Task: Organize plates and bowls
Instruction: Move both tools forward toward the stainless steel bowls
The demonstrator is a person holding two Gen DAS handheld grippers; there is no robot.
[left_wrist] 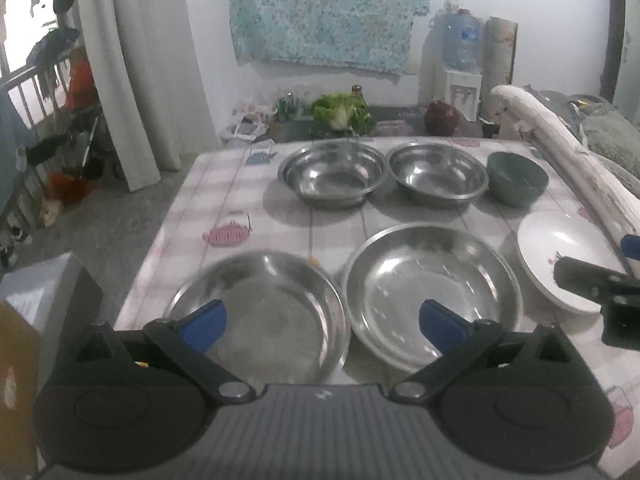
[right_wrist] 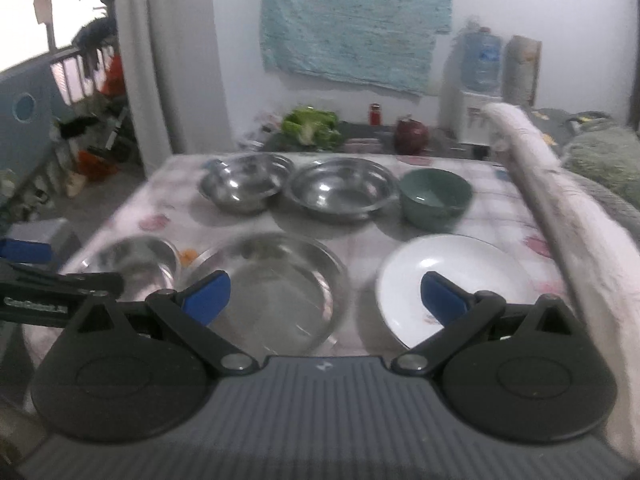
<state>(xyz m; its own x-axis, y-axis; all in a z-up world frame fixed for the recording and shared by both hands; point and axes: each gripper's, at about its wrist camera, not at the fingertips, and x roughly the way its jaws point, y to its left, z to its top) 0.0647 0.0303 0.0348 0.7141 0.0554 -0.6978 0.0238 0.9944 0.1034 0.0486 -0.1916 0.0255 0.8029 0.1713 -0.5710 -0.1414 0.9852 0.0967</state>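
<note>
On the checked tablecloth (left_wrist: 224,184) stand two steel bowls (left_wrist: 332,172) (left_wrist: 438,172) and a green bowl (left_wrist: 516,178) in the back row. In front lie two steel plates (left_wrist: 264,316) (left_wrist: 432,292) and a white plate (left_wrist: 560,260). My left gripper (left_wrist: 322,326) hovers open over the two steel plates, holding nothing. My right gripper (right_wrist: 326,298) is open between the steel plate (right_wrist: 268,292) and the white plate (right_wrist: 452,284), also empty. The right gripper (left_wrist: 624,268) shows at the right edge of the left wrist view, over the white plate.
A rolled white bundle (left_wrist: 568,152) lies along the table's right side. Behind the table are a leafy cabbage (left_wrist: 344,114), a red cabbage (left_wrist: 440,118) and a water dispenser (left_wrist: 462,68). A grey box (left_wrist: 44,284) stands left of the table, with floor and curtain beyond.
</note>
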